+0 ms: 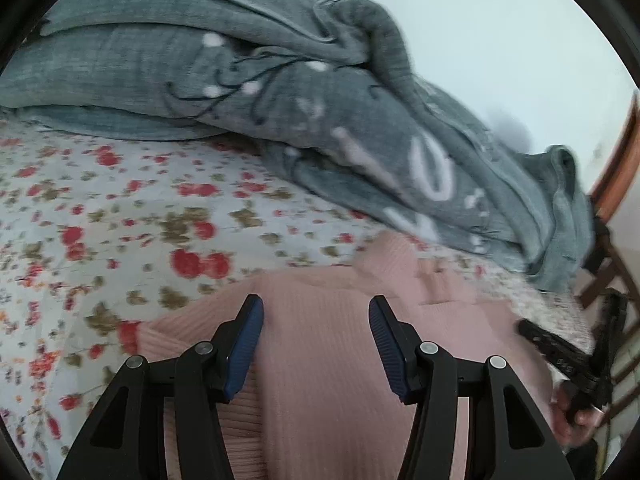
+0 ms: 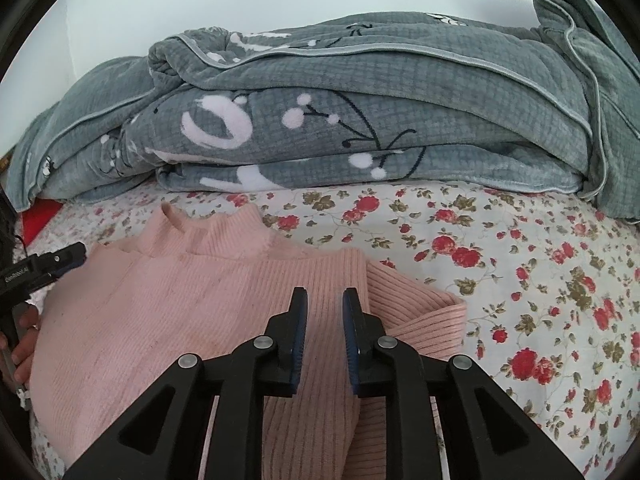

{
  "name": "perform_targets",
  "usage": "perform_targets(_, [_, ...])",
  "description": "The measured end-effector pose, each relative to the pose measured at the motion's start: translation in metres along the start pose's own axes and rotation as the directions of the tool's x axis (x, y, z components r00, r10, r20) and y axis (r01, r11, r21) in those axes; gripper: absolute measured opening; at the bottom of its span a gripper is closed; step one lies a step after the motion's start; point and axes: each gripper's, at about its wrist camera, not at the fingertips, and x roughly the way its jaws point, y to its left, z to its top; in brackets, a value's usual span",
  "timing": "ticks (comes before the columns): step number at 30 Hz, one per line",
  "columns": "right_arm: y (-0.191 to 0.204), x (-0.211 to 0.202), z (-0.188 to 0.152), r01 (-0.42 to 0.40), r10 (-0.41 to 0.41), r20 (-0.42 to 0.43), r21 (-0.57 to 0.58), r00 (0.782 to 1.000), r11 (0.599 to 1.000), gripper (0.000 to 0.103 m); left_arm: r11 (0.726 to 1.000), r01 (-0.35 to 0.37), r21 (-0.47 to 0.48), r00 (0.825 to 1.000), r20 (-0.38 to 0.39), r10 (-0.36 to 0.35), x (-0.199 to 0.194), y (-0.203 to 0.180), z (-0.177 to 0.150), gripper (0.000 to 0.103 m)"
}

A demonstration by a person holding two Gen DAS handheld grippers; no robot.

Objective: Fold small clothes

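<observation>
Lying flat on the bed's floral sheet point(image 2: 520, 264), a pink ribbed-knit sweater point(image 2: 192, 292) shows its scalloped mock collar toward the grey quilted blanket point(image 2: 360, 128), which sits heaped in soft folds behind. One sleeve, with a ribbed cuff, lies folded across the body. The left claw point(image 1: 316, 320) hangs over the knit with jaws wide apart, gripping nothing. The right claw point(image 2: 325, 312) stands narrow, fabric showing through the gap; its blue ridged pads seemingly clear of the cloth.
</observation>
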Motion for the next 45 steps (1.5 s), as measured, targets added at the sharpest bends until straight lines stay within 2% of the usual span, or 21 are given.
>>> perform_targets(1, [-0.001, 0.003, 0.000, 0.069, -0.069, -0.014, 0.015, 0.998, 0.998, 0.018, 0.999, -0.042, -0.011, 0.999, -0.015, 0.042, 0.003, 0.001, 0.000, 0.053])
perform_targets(2, [-0.004, 0.005, 0.000, 0.084, -0.083, -0.026, 0.028, 0.996, 0.996, 0.018, 0.997, -0.066, -0.025, 0.997, -0.031, 0.066, 0.006, 0.003, 0.000, 0.051])
perform_targets(5, [-0.012, 0.006, 0.000, 0.061, -0.058, -0.041, 0.059, 0.997, 0.996, 0.017, 0.996, -0.051, -0.069, 0.999, 0.002, 0.051, -0.002, 0.011, -0.001, 0.053])
perform_targets(11, [-0.009, 0.004, 0.001, 0.082, -0.081, -0.023, 0.038, 0.996, 0.996, 0.017, 0.996, -0.042, -0.084, 0.998, 0.046, 0.046, -0.012, 0.016, -0.002, 0.053])
perform_targets(14, [-0.003, 0.006, 0.002, 0.119, -0.118, -0.046, 0.007, 0.992, 0.993, 0.017, 0.995, -0.043, -0.092, 0.995, 0.087, 0.051, -0.018, 0.017, 0.001, 0.056])
perform_targets(16, [0.000, -0.001, 0.005, 0.169, -0.169, -0.030, -0.020, 0.985, 0.985, 0.017, 0.994, -0.033, -0.109, 0.991, 0.122, 0.046, -0.026, 0.021, 0.001, 0.058])
perform_targets(17, [0.000, -0.010, 0.006, 0.206, -0.206, -0.007, -0.020, 0.979, 0.978, 0.018, 0.993, -0.026, -0.116, 0.990, 0.135, 0.042, -0.030, 0.023, 0.001, 0.060])
perform_targets(18, [-0.002, -0.022, 0.006, 0.228, -0.228, 0.019, -0.005, 0.973, 0.974, 0.024, 0.992, -0.015, -0.122, 0.988, 0.152, 0.034, -0.036, 0.025, 0.001, 0.061])
perform_targets(19, [-0.004, -0.038, 0.004, 0.224, -0.225, 0.038, 0.024, 0.974, 0.974, 0.034, 0.992, -0.010, -0.126, 0.987, 0.160, 0.030, -0.040, 0.028, 0.001, 0.061])
perform_targets(20, [-0.007, -0.051, 0.002, 0.211, -0.213, 0.044, 0.050, 0.976, 0.976, 0.038, 0.991, -0.007, -0.132, 0.986, 0.164, 0.028, -0.045, 0.030, 0.001, 0.061])
perform_targets(24, [-0.021, -0.117, -0.014, 0.167, -0.176, 0.074, 0.115, 0.982, 0.979, 0.040, 0.976, 0.023, -0.219, 0.985, 0.171, 0.015, -0.070, 0.043, -0.017, 0.061])
perform_targets(28, [-0.038, -0.187, -0.039, 0.131, -0.156, 0.142, 0.170, 0.978, 0.977, 0.052, 0.973, 0.040, -0.227, 0.988, 0.152, -0.005, -0.091, 0.039, -0.035, 0.061])
perform_targets(33, [-0.046, -0.253, -0.068, 0.139, -0.172, 0.183, 0.178, 0.968, 0.974, 0.055, 0.990, -0.059, -0.130, 0.985, 0.153, 0.079, -0.130, 0.016, -0.086, 0.061])
perform_targets(36, [-0.045, -0.284, -0.084, 0.190, -0.221, 0.188, 0.170, 0.957, 0.967, 0.057, 0.989, -0.135, -0.055, 0.969, 0.202, 0.143, -0.163, 0.004, -0.122, 0.061])
perform_targets(40, [-0.031, -0.319, -0.108, 0.270, -0.287, 0.186, 0.113, 0.939, 0.956, 0.059, 0.983, -0.186, -0.005, 0.951, 0.252, 0.181, -0.199, -0.004, -0.155, 0.064])
perform_targets(45, [-0.011, -0.347, -0.134, 0.285, -0.290, 0.207, 0.052, 0.934, 0.957, 0.063, 0.981, -0.192, -0.028, 0.962, 0.193, 0.193, -0.225, 0.004, -0.182, 0.064])
